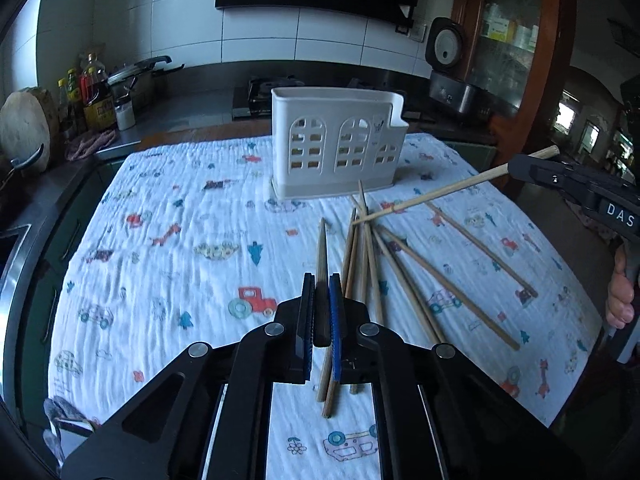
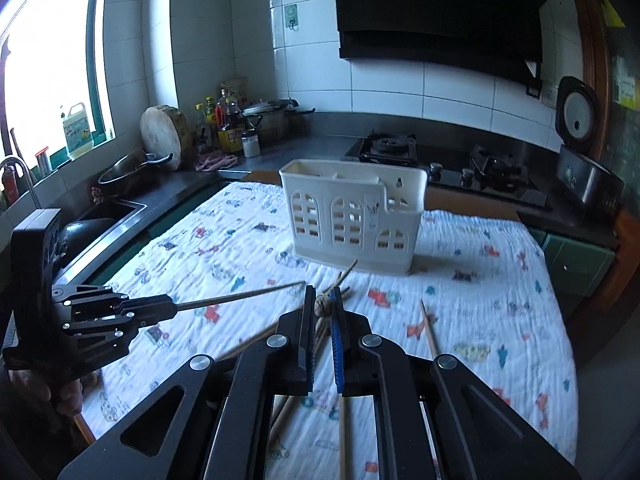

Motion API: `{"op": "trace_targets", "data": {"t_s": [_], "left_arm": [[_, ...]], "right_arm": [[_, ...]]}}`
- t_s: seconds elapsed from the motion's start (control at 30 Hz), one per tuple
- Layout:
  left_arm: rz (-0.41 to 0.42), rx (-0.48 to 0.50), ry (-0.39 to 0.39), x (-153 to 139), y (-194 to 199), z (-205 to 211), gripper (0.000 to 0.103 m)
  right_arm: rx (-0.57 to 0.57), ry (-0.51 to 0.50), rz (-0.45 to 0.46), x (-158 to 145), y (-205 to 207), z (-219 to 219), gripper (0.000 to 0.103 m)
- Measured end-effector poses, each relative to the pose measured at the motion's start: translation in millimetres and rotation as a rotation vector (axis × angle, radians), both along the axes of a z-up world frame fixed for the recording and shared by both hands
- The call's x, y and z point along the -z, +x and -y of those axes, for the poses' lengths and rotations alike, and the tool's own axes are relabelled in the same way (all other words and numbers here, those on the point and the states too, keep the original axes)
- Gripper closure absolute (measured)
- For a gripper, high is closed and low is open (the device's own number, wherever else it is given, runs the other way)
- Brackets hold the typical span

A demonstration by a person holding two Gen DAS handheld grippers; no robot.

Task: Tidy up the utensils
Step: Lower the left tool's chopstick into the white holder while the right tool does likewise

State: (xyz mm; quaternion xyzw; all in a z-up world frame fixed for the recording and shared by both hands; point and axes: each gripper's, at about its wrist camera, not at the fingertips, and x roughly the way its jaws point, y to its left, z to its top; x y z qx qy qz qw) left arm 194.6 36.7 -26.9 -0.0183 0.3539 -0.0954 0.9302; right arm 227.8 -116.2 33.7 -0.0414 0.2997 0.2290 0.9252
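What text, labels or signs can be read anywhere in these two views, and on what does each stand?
"DAS": white letters on the right gripper body, cut off at the left wrist view's edge.
Yellow label on the oil bottle: too blurred.
Jug label on the windowsill: too small.
Green wall sign: unreadable.

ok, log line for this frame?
left gripper: shut on chopstick | right gripper: shut on chopstick | loose chopsticks: on cloth | holder: upright
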Motion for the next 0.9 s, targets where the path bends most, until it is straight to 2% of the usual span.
{"op": "trace_targets", "data": {"t_s": [0.13, 0.37, 0.6, 0.77, 0.9], "left_arm": [[0.027, 0.019, 0.008, -29, 17, 0, 0.097], [0.022, 0.057, -0.019, -74, 51, 2, 0.097], [0.110, 0.111, -0.021, -146, 61, 7, 0.097], [0.219, 0.095, -0.011, -196, 71, 8, 0.097], [0.243, 0.056, -0.018, -212, 97, 5, 0.097]], "right_arm": [[-0.019, -0.016, -0.001, -25, 16, -2, 0.096], [-0.012, -0.063, 0.018, -82, 47, 2, 0.096], [0.006, -0.118, 0.035, -138, 80, 6, 0.096], [0.042, -0.139, 0.038, -153, 107, 6, 0.096], [0.061, -0.165, 0.018, -146, 128, 2, 0.096]]}}
